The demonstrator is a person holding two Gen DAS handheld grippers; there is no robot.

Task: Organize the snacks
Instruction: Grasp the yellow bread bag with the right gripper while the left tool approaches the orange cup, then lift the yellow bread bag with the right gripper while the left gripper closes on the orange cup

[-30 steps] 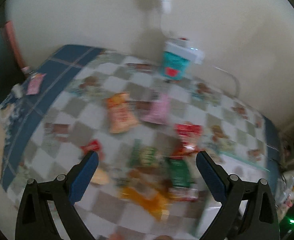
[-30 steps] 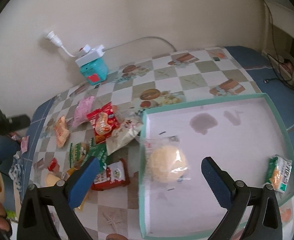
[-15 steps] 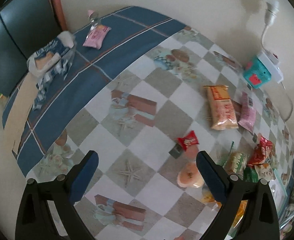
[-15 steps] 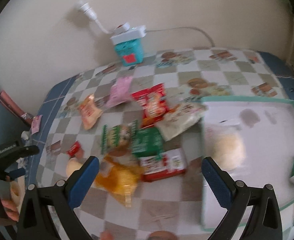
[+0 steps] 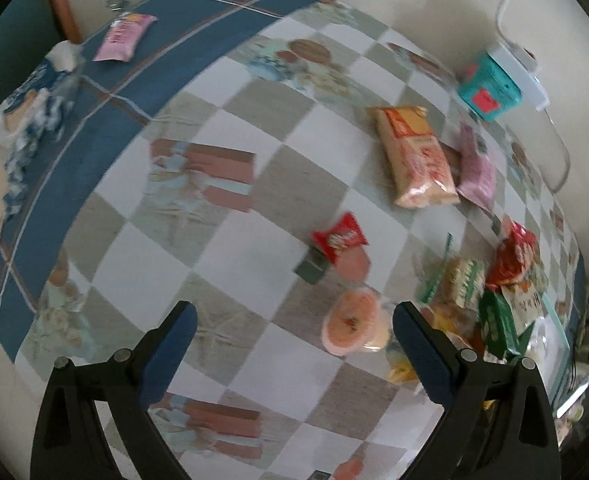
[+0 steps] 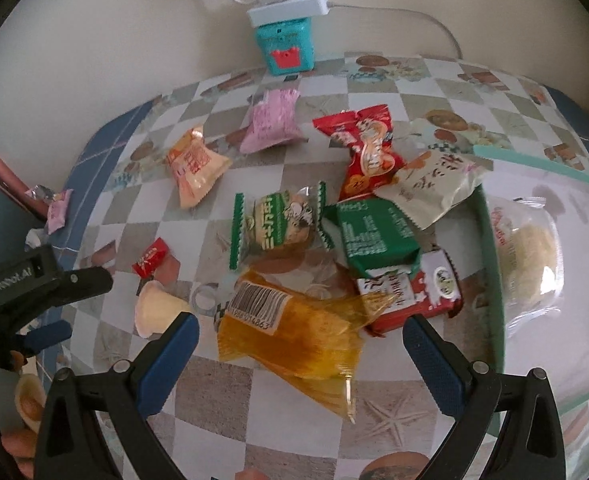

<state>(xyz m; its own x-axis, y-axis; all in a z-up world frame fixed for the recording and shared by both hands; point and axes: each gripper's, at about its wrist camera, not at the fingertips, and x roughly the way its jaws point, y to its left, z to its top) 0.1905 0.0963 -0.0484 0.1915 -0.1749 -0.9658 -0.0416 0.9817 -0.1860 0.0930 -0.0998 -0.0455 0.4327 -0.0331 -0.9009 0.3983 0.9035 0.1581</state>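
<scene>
The snacks lie in a loose heap on the checked tablecloth [image 6: 310,92], most of them just off the left rim of a green-edged tray [image 6: 490,264]. Inside the tray, close to that rim, sits one clear-wrapped round bun [image 6: 528,256]; the rest of its white floor that shows is bare. A cream packet [image 6: 430,188] leans over the tray's far-left corner, overlapping a dark green packet [image 6: 374,236], which in turn lies partly on a red-and-white packet [image 6: 414,292] touching the rim.

Nearest the right gripper [image 6: 300,354], a clear yellow bag with a barcode [image 6: 294,332] lies between its fingers; the jaws stand wide apart and grasp nothing. Behind the bag is a green-striped cracker pack [image 6: 278,224], then a red bag [image 6: 366,148], a pink packet [image 6: 272,120] and an orange packet [image 6: 194,164] toward the wall edge of the table.

A jelly cup [image 5: 352,324] stands left of the heap, near a small red candy [image 5: 338,236] and a small grey wrapped piece [image 5: 310,268] touching it. The left gripper [image 5: 292,344] hovers over the table beside the cup, its fingers spread open and empty, the cup just inside its right finger.

At the wall edge a teal box [image 6: 288,46] carries a white power strip [image 6: 288,10] on top. On the blue border at the far-left corner lie another pink packet [image 5: 124,36] and a crumpled patterned bag [image 5: 30,112].
</scene>
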